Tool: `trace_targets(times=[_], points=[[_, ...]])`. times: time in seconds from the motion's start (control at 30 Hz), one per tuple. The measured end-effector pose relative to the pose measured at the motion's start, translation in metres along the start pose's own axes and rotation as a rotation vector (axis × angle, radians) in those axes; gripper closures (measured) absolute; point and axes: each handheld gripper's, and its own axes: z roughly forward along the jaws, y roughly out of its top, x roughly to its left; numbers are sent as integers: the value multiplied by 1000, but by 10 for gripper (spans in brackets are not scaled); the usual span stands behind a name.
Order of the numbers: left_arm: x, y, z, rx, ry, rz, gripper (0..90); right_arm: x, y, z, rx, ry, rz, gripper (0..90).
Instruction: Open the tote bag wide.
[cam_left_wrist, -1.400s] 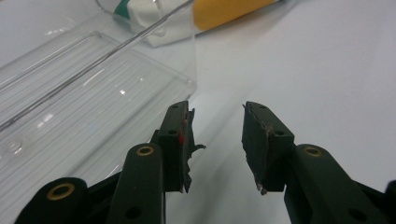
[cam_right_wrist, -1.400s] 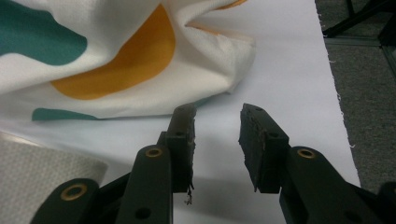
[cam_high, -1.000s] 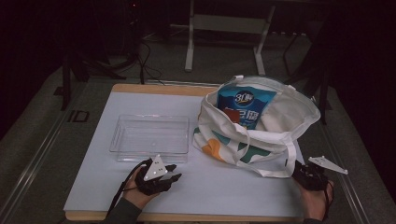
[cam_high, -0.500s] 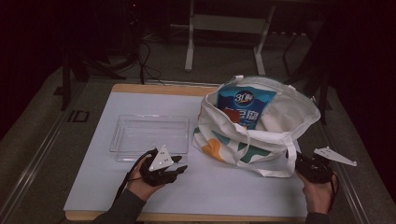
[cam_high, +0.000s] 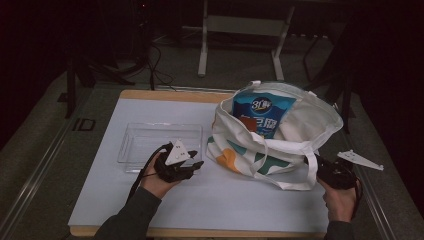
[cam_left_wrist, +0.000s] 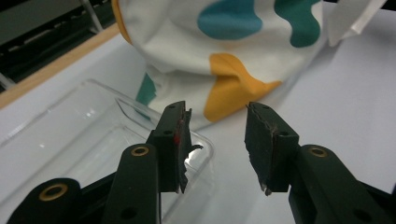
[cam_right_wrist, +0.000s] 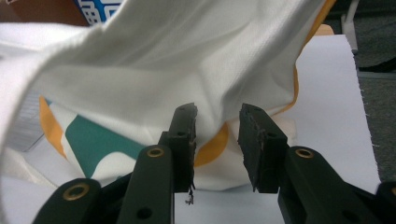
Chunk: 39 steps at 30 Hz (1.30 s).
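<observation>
Two grippers noted on either side of the tote bag (cam_high: 300, 127), which sat slumped on the worktop (cam_high: 225, 205) right of centre in the high view, mouth gaping upward around an upright blue packet (cam_high: 264, 112). Found the left gripper (cam_high: 197, 161) at lower centre beside the clear tray (cam_high: 160, 125), fingers (cam_left_wrist: 175, 140) apart and empty, aimed at the bag's near corner, likely to steady the cloth. Found the right gripper (cam_high: 312, 162) at lower right by the handle loop (cam_high: 313, 181), fingers (cam_right_wrist: 259, 140) just opening, apart, nothing pinched, probably readied for the handle or the rim.
</observation>
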Motion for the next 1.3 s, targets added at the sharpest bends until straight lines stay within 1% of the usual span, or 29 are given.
trace_targets(times=[0.03,0.07,0.1,0.13,0.17,0.23,0.27,0.3,0.33,0.4,0.47,0.5,0.53,0.57,0.6,0.67,0.77,0.83,0.87,0.9,0.97,1.03,1.07,1.13,1.17,1.2,1.23,1.27,1.3], points=[[0,0,0,0,0,0,589,-1,1,1,-1,9,5,672],[2,2,2,0,4,-2,589,-1,2,2,-4,18,7,699],[5,5,3,-5,2,-7,589,-1,2,2,-4,18,7,699],[7,8,4,-12,0,-16,605,0,4,4,-4,21,-7,814],[10,11,5,-17,0,-21,605,0,4,4,-4,21,-7,814],[16,21,8,-18,17,-14,627,4,6,3,-11,4,-34,881],[16,21,8,-18,17,-14,633,4,6,3,-11,4,-34,881],[19,24,10,-15,15,-11,634,5,6,3,-20,-2,-48,888],[21,28,12,-10,19,-8,639,5,6,3,-24,-3,-49,888],[27,35,15,-8,37,4,648,5,6,2,-26,-3,-46,888],[33,43,19,-13,52,0,676,5,6,2,-25,-3,-46,888],[36,47,20,-15,60,2,676,5,6,2,-25,-3,-46,888],[39,50,22,-16,63,4,770,6,6,2,-26,-4,-49,888],[41,53,24,-16,64,5,770,6,6,2,-26,-4,-49,888],[44,57,28,-15,63,1,829,6,7,2,-24,-6,-49,888],[47,63,32,-24,62,-7,829,6,8,2,-20,-6,-50,888],[50,70,38,-33,61,-3,695,6,8,1,-17,-4,-51,888],[50,73,43,-33,47,7,648,6,8,2,-19,-3,-52,887],[50,75,46,-23,46,18,615,6,8,2,-19,-3,-54,887],[50,78,52,-10,50,34,612,6,8,2,-18,-4,-53,887],[51,79,57,-16,47,29,651,6,8,2,-19,-4,-53,887],[52,79,60,-16,32,22,801,7,8,2,-19,-4,-53,887],[52,80,61,-17,28,25,853,7,8,2,-18,-4,-55,887],[52,80,61,-14,35,31,868,7,9,1,-18,-4,-56,887],[53,82,61,-20,30,21,875,7,9,1,-18,-5,-57,888],[53,82,61,-20,30,21,875,7,10,1,-19,-5,-59,888],[53,82,60,-24,30,13,876,8,10,1,-21,-4,-61,888],[55,84,59,-28,27,-5,876,8,11,1,-22,-5,-62,888],[56,84,59,-28,32,-8,876,8,13,0,-26,-4,-65,888]])
